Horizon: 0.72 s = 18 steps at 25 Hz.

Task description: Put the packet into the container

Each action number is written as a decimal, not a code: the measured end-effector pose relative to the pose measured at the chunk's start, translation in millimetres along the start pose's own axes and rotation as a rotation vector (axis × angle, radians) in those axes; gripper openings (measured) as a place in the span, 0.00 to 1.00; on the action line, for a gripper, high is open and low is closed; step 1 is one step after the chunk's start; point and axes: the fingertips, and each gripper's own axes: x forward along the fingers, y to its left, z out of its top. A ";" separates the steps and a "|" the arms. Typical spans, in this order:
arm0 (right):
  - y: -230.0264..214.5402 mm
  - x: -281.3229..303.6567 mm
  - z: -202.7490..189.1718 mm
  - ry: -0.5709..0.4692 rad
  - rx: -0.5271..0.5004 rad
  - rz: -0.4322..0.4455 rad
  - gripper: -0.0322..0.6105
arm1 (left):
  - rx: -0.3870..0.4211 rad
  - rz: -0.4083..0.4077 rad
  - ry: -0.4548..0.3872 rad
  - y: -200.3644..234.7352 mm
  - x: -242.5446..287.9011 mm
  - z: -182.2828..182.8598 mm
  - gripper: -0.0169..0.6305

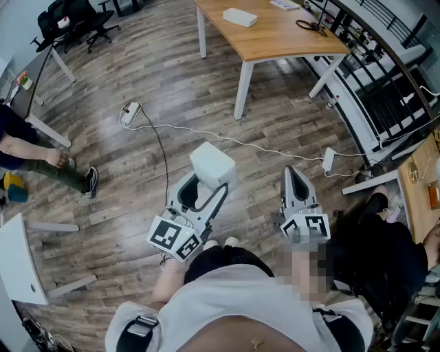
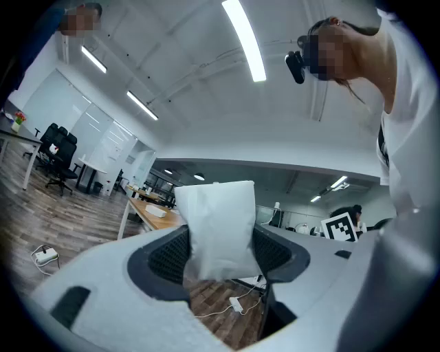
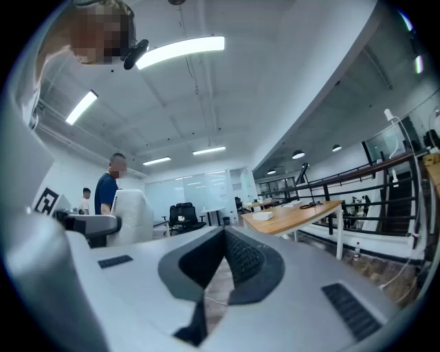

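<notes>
A white, puffy packet [image 1: 212,165] is pinched between the jaws of my left gripper [image 1: 204,187], which is held level over the wooden floor. In the left gripper view the packet [image 2: 218,230] stands upright and fills the gap of the left gripper [image 2: 221,256], with both ribbed pads pressed to its sides. My right gripper [image 1: 294,176] is held beside it on the right, its jaws closed to a point with nothing in them. The right gripper view shows the right gripper [image 3: 223,237] with its tips meeting, and the packet [image 3: 130,216] off to the left.
A wooden table [image 1: 275,38] stands ahead with a small white box [image 1: 240,17] on it. A power strip [image 1: 130,113] and white cable [image 1: 227,141] lie on the floor. A black railing [image 1: 385,82] runs along the right. A seated person's leg [image 1: 65,175] is at left.
</notes>
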 end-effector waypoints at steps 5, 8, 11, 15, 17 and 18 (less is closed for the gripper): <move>13.2 -35.6 4.7 0.000 0.023 0.016 0.07 | 0.006 -0.013 0.002 -31.8 -24.1 -0.3 0.48; 15.7 -47.5 1.9 0.003 0.018 0.021 0.07 | 0.017 -0.005 -0.001 -38.5 -30.1 -2.9 0.48; 15.1 -53.3 3.2 -0.002 0.010 0.017 0.07 | 0.035 -0.007 -0.003 -43.0 -30.3 -1.9 0.48; 10.4 -55.5 7.6 -0.018 -0.005 0.007 0.07 | 0.041 -0.005 -0.012 -45.5 -25.7 -2.2 0.48; 6.7 -54.8 9.7 -0.022 -0.003 0.014 0.07 | 0.041 -0.009 -0.015 -48.0 -21.1 -3.3 0.48; 5.3 -54.3 10.6 -0.024 -0.002 0.020 0.07 | 0.041 -0.009 -0.017 -49.0 -18.9 -3.6 0.48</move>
